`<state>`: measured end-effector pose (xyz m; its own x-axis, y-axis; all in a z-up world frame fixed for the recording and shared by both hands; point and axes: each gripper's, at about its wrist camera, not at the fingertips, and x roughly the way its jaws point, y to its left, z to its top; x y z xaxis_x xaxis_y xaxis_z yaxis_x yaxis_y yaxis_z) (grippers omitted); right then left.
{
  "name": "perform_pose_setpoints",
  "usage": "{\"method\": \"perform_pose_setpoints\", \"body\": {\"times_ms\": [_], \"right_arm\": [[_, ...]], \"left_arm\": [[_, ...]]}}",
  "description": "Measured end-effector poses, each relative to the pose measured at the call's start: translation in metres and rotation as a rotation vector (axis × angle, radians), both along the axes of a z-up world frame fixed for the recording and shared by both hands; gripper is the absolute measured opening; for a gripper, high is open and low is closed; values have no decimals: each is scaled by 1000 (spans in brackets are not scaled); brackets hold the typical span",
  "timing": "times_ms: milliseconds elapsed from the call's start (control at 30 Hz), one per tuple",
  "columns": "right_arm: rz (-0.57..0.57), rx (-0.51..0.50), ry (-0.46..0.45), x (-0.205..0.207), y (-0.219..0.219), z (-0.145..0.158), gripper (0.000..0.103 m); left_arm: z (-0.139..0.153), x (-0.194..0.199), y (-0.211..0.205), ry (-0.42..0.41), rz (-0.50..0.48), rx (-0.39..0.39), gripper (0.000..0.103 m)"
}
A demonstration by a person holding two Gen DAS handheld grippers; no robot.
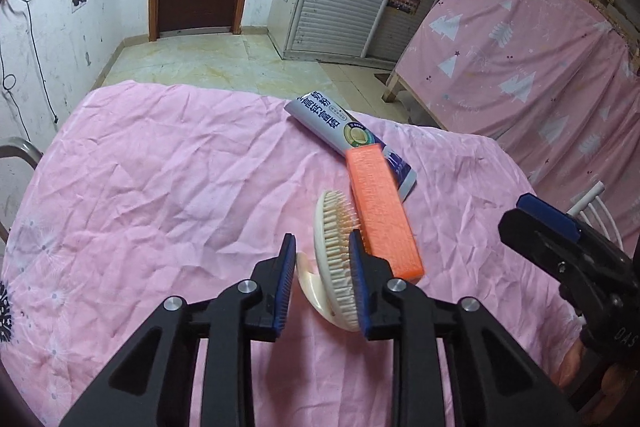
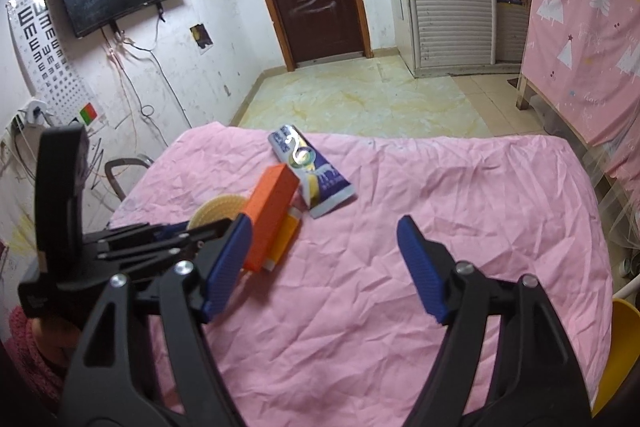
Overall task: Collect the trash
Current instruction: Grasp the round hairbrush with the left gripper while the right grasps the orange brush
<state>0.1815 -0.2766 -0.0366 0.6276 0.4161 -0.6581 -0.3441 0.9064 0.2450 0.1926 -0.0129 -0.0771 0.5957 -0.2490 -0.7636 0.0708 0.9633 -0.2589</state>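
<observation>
Gripping the cream round hairbrush (image 1: 334,267) on edge between my left gripper (image 1: 322,283) pads, I have it at the near end of the pink-sheeted table (image 1: 140,187). Just beyond and touching it lies the orange box (image 1: 382,211), its long axis running away from me toward the toothpaste carton (image 1: 340,125). My right gripper (image 2: 324,267) hangs spread and empty, the box just left of it.

Left gripper (image 1: 322,247) jaws around hairbrush (image 1: 334,267)
</observation>
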Motion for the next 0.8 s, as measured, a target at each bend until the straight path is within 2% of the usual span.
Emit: {"method": "perform_pose_setpoints", "body": {"times_ms": [167, 333, 600, 800], "right_arm": [[26, -14, -1, 3, 16, 0, 72], [72, -40, -2, 4, 40, 0, 72], [142, -92, 39, 15, 80, -15, 72], [182, -141, 58, 25, 108, -27, 72]], "left_arm": [[5, -5, 8, -23, 30, -18, 16], [19, -15, 32, -62, 87, -28, 16], [39, -29, 75, -130, 194, -14, 16], [43, -35, 97, -144, 230, -31, 16]]}}
